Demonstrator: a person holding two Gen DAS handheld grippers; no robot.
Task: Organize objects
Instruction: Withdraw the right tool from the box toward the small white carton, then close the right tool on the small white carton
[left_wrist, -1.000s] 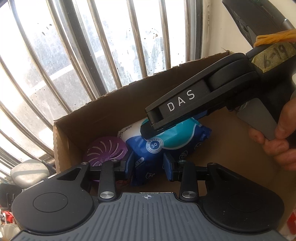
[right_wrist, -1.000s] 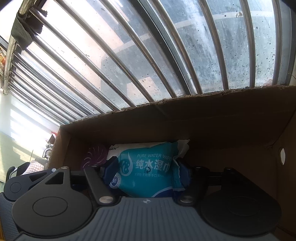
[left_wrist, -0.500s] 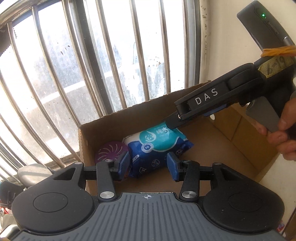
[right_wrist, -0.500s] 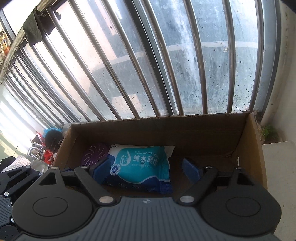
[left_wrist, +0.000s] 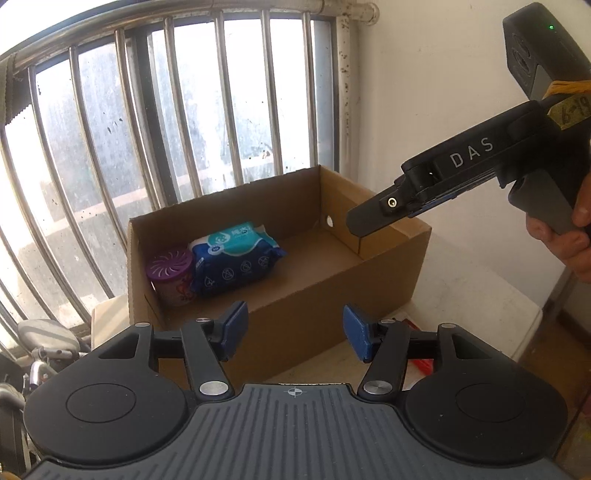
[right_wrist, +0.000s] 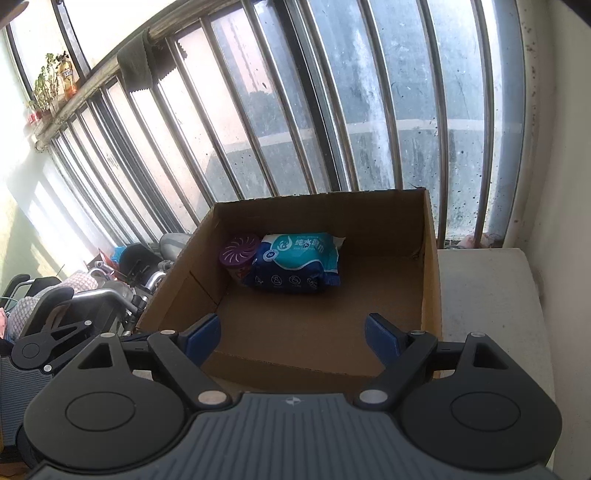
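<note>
A brown cardboard box (left_wrist: 332, 291) (right_wrist: 430, 266) stands on a white surface by the barred window. Inside it, at the far left, a blue and teal wet-wipes pack (left_wrist: 236, 254) (right_wrist: 295, 262) lies next to a purple-lidded air freshener (left_wrist: 170, 273) (right_wrist: 238, 254). My left gripper (left_wrist: 291, 328) is open and empty, held back from the box's near wall. My right gripper (right_wrist: 291, 334) is open and empty above the box's near rim; its body (left_wrist: 461, 173) shows at the upper right in the left wrist view.
Window bars (right_wrist: 332, 122) run behind the box. A white ledge (right_wrist: 487, 302) lies to the box's right, with a wall beyond. Bicycles and clutter (right_wrist: 74, 291) sit to the left. A red item (left_wrist: 421, 363) lies on the surface near the left gripper.
Both grippers have pulled back and up out of the box. The right gripper let go of the wet-wipes pack, which now lies in the box beside the air freshener. Both sets of jaws opened wider.
</note>
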